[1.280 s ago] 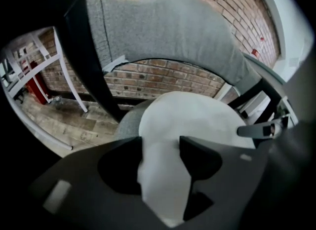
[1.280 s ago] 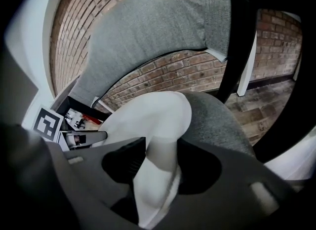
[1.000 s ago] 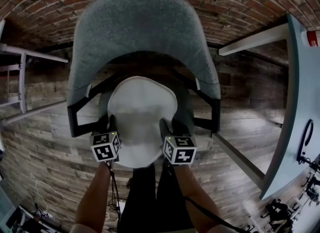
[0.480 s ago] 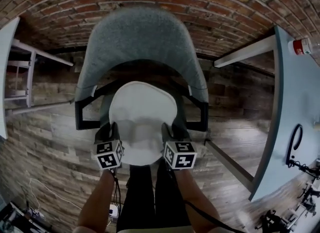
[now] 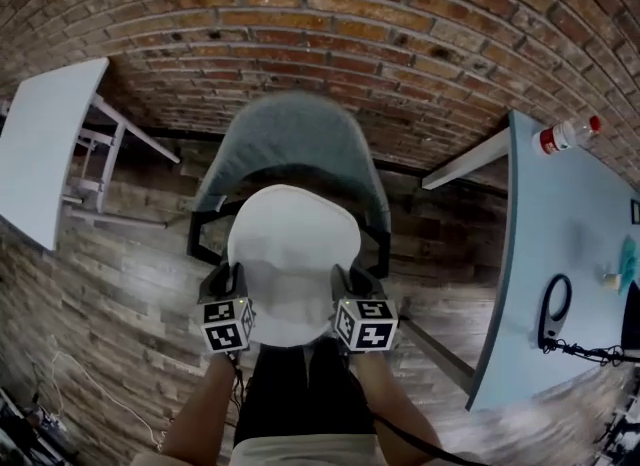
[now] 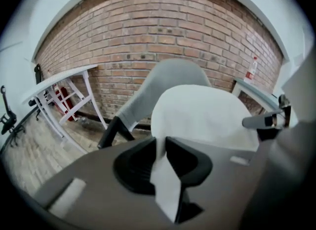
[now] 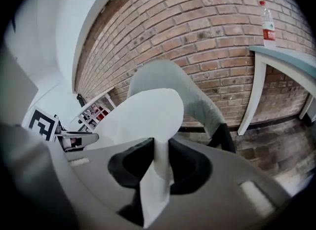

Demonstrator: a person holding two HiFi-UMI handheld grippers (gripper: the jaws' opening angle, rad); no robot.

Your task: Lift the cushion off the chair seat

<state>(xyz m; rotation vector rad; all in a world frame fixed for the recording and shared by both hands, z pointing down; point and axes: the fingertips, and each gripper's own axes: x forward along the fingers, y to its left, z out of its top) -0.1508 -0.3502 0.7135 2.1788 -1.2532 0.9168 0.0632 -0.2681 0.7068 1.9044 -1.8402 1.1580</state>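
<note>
Cushion (image 5: 292, 254): white, thin, soft. Its near rim is pinched at two spots. The left gripper (image 5: 228, 284) is clamped on the rim at 8 o'clock, with a fold of fabric squeezed flat between the jaws. The right gripper (image 5: 345, 284) grips at 4 o'clock; its jaws have just been closing, and a fold of the rim sits between them too.

Handling (judged): light and floppy. The rim creases under the pads while the middle holds its shape. Two grips spread along the near rim look right, since one grip would let it droop.

Orientation: nearly round, slightly longer from 6 to 12 o'clock, with the far edge toward the grey chair (image 5: 290, 129) back at 12 o'clock. It hangs over the seat, which is hidden beneath it.
</note>
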